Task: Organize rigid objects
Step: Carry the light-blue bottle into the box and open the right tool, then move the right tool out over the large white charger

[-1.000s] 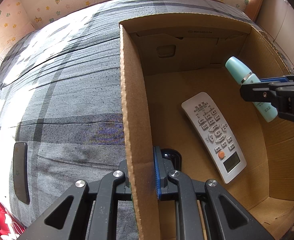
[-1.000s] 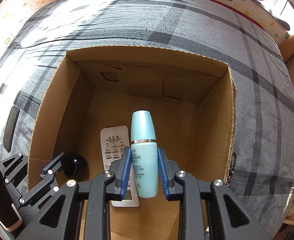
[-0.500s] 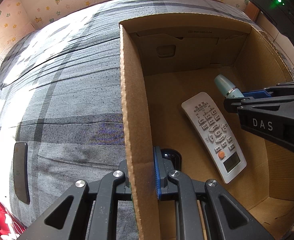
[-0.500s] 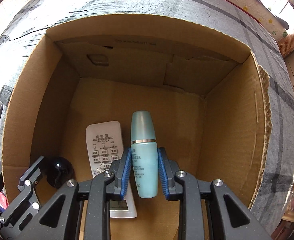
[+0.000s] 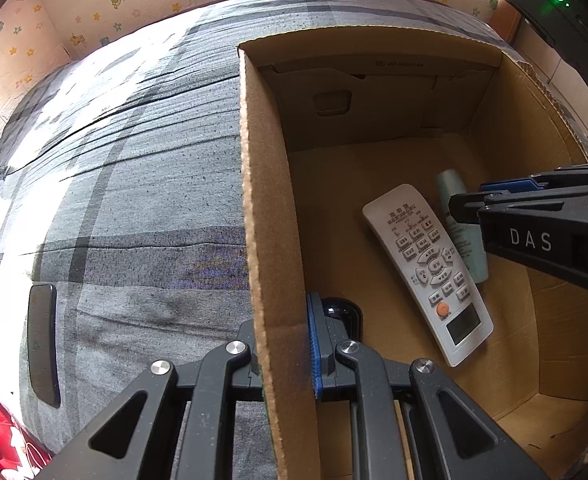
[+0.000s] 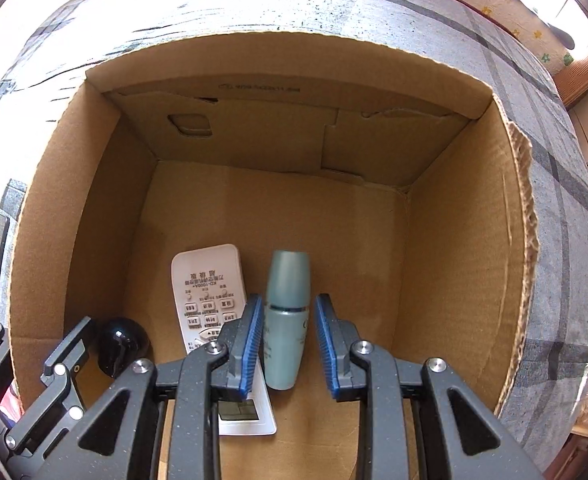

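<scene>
An open cardboard box (image 6: 470, 264) stands on a grey plaid bedspread. My left gripper (image 5: 289, 340) is shut on the box's left wall (image 5: 265, 200), one blue pad inside and one outside. A white remote (image 5: 426, 264) lies on the box floor. Right beside it lies a teal bottle (image 6: 285, 320), cap pointing away from me. My right gripper (image 6: 287, 344) hangs low inside the box, straddling the bottle. Cardboard shows between the bottle and the blue pads (image 6: 328, 344), so they do not press on it. From the left wrist view the bottle (image 5: 468, 248) pokes out under the right gripper (image 5: 466, 204).
A glossy black round object (image 6: 121, 344) sits in the box's near left corner, close to my left fingers. A dark flat device (image 5: 41, 344) lies on the bedspread (image 5: 133, 160) left of the box. Bare box floor lies to the right of the bottle.
The right gripper sank deeper into the box with the bottle. The bottle, clamped before, now sits lower and loose between the pads next to the remote. The left gripper kept still.
</scene>
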Available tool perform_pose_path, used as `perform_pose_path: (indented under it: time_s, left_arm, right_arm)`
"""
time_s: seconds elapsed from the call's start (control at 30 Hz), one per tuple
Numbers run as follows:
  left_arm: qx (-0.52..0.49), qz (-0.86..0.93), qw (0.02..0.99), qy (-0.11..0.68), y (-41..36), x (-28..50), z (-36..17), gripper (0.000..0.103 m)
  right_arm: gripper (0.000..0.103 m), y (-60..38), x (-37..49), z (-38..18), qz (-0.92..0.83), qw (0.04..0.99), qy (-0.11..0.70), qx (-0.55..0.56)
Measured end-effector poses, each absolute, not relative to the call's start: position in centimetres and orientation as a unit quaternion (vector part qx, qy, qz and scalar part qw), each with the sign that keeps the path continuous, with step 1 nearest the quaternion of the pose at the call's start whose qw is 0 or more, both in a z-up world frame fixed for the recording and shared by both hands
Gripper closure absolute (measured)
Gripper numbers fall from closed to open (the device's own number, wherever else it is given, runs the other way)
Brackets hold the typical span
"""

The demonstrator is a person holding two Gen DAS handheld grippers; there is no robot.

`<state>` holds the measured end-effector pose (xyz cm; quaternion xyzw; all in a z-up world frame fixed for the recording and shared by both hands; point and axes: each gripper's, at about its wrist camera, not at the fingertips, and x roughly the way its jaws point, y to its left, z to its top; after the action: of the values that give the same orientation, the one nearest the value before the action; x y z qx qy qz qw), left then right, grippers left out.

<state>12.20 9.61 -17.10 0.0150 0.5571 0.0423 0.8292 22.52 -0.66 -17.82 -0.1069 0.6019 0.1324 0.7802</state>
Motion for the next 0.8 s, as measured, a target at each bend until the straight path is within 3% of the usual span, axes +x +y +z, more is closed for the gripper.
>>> perform_pose_path:
  time_s: [0.43,0.8]
  left_arm:
    - [0.017,0.046,0.829,0.558,9.5,12.3,-17.2,0.088]
    - [0.022,0.049,0.829,0.557,9.0,12.2,-17.3,0.088]
  right_arm:
    - [0.074,-1.7,20.4,-14.5,0.152,0.794,0.58,-0.096]
    - [0.065,-3.8,19.4,-10.6,0.144,0.812,0.561,-0.076]
